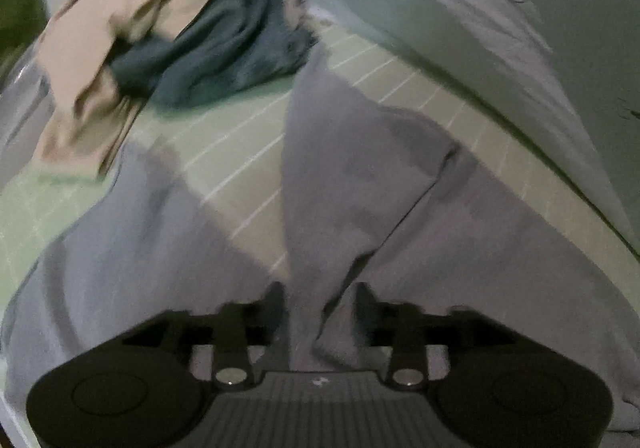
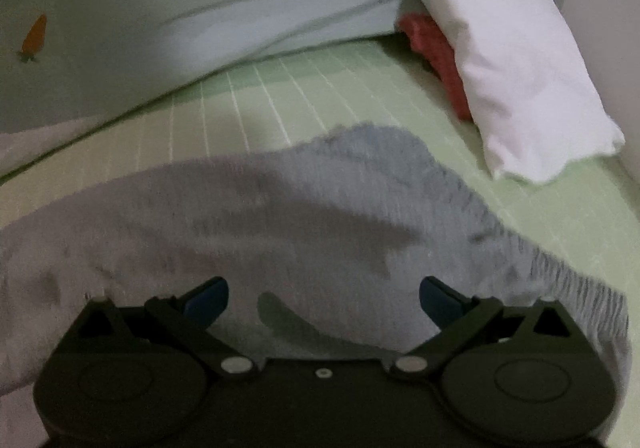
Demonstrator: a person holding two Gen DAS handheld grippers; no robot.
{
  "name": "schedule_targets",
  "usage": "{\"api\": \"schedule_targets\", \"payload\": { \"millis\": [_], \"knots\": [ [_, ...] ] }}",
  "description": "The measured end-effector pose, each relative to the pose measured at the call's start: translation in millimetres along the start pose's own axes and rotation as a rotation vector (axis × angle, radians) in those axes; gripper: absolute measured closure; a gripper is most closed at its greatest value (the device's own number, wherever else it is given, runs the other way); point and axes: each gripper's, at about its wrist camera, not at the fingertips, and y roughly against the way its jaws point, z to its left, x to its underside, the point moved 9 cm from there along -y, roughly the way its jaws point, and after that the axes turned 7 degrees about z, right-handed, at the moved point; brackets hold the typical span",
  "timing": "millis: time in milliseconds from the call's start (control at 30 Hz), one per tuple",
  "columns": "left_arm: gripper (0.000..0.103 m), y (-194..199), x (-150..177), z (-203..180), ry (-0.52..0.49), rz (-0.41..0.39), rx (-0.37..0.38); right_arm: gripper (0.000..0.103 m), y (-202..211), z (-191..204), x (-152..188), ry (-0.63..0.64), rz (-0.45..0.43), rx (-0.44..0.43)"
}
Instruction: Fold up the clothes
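Observation:
A grey garment (image 1: 360, 175) lies spread over the green striped sheet (image 1: 224, 151). My left gripper (image 1: 320, 308) is shut on a bunched fold of this grey garment, which rises between the fingers. In the right wrist view the same grey garment (image 2: 280, 215) shows its ribbed hem toward the right. My right gripper (image 2: 323, 294) stands open just above the cloth, its blue-padded fingertips (image 2: 208, 296) wide apart with nothing between them.
A beige garment (image 1: 104, 47) and a dark teal one (image 1: 224, 47) lie crumpled at the far left. A folded white cloth (image 2: 516, 75) rests on a red one (image 2: 436, 55) at the far right. A pale duvet (image 2: 200, 7) runs along the back.

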Motion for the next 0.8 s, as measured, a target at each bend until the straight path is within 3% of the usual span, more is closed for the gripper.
{"api": "schedule_targets", "payload": {
  "millis": [67,200,333,467,600,633,667,700,767,800],
  "knots": [
    [0.038,-2.2,-12.7,-10.4,-0.056,-0.017,-0.009,0.000,-0.6,-2.4,-13.8,0.008,-0.025,0.004],
    [0.036,-17.6,-35.5,-24.0,-0.110,-0.017,-0.028,0.001,-2.9,-7.9,-41.4,0.023,-0.071,0.013],
    [0.035,-33.8,-45.2,-31.3,-0.134,0.012,-0.043,0.011,-34.4,-27.3,-68.3,0.022,-0.044,0.047],
    [0.030,-46.4,-46.6,-35.1,-0.128,0.040,-0.057,0.012,-66.2,-33.0,-78.8,0.024,0.029,-0.005],
    [0.030,-56.3,-39.8,-30.2,-0.101,0.076,-0.069,0.012,-86.4,-22.7,-78.7,0.124,0.074,0.013],
    [0.030,-57.7,-38.3,-29.1,-0.099,0.081,-0.074,0.023,-85.0,-19.9,-79.8,0.141,0.057,0.006],
    [0.030,-58.7,-37.1,-28.2,-0.097,0.084,-0.077,0.054,-83.4,-19.5,-82.4,0.145,0.050,-0.007],
    [0.029,-59.0,-36.4,-27.4,-0.097,0.084,-0.080,0.072,-79.6,-20.9,-88.0,0.140,0.038,-0.017],
    [0.029,-59.1,-35.6,-27.4,-0.102,0.084,-0.083,0.089,-71.3,-24.9,-99.8,0.129,0.006,-0.029],
    [0.029,-59.0,-35.6,-27.9,-0.105,0.084,-0.084,0.089,-64.5,-34.1,-109.4,0.105,-0.039,0.003]
  ]
}}
